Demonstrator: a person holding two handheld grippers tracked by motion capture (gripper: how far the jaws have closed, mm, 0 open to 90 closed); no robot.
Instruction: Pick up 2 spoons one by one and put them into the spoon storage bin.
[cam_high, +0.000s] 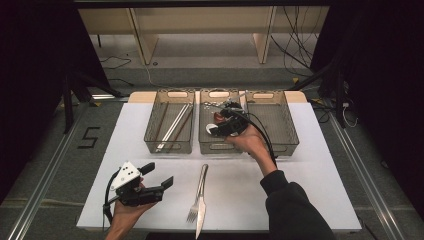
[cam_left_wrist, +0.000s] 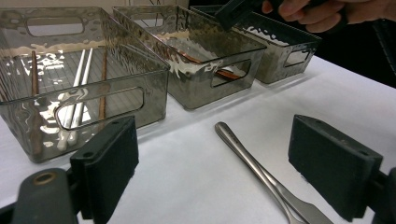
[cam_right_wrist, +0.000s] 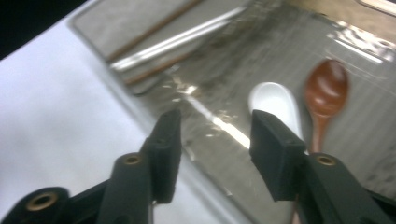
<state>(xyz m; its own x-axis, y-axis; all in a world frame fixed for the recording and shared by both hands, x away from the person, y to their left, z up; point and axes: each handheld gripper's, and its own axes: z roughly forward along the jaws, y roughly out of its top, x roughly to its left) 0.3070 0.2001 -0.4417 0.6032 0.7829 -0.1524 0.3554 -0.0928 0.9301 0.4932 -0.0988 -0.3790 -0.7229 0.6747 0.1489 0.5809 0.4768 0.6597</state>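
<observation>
Three smoky clear bins stand side by side at the back of the white table (cam_high: 300, 180). My right gripper (cam_high: 222, 122) hovers over the middle bin (cam_high: 217, 148), open, with nothing between its pads (cam_right_wrist: 215, 149). Below it in that bin lie a white spoon (cam_right_wrist: 275, 105) and a brown spoon (cam_right_wrist: 327, 88). My left gripper (cam_high: 159, 175) rests near the table's front left, open and empty (cam_left_wrist: 219, 158). A fork (cam_high: 192, 216) and a knife (cam_high: 200, 225) lie together on the table between the hands, handles pointing toward the bins.
The left bin (cam_high: 169, 145) holds chopsticks (cam_high: 172, 125), both wooden and metal. The right bin (cam_high: 287, 130) looks empty. Floor, cables and shelf legs lie beyond the table's far edge.
</observation>
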